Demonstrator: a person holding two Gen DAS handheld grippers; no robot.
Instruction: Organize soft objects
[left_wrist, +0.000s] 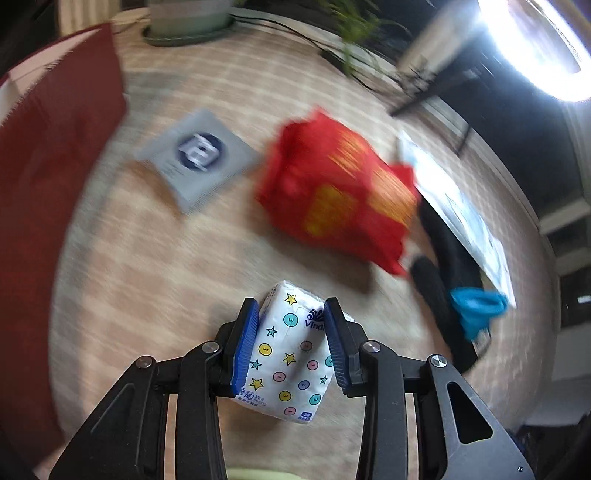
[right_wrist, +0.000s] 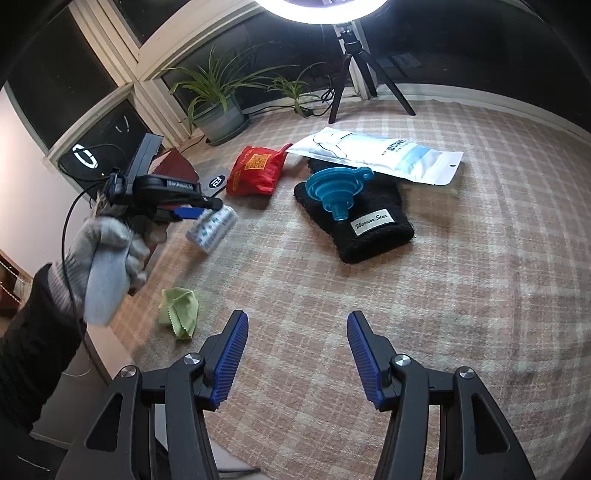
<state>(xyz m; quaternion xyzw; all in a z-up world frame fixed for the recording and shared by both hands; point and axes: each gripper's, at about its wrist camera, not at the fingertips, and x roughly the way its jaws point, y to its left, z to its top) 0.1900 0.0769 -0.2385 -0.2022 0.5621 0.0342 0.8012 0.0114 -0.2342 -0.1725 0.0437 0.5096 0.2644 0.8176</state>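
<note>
Checked tablecloth (right_wrist: 461, 295) lies bare from the right gripper (right_wrist: 297, 360), whose jaws stand apart on nothing, out to the table's curved rim at 3 o'clock. Left gripper (left_wrist: 290, 345) clamps a tissue pack (left_wrist: 291, 354) marked "Vinda" and "Xtra Strong"; at 12 o'clock, a black cloth (right_wrist: 369, 229) reads "Warrior Star".

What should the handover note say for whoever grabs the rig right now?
Left gripper: shut on the tissue pack, held above the table.
Right gripper: open, holding nothing, over the checked tablecloth.
On the table: red pouch, black knit item with the blue funnel on it, white resealable bag, green cloth near the edge.
Done: tissue pack picked up.
Left: place it, then sort the rest.
</note>
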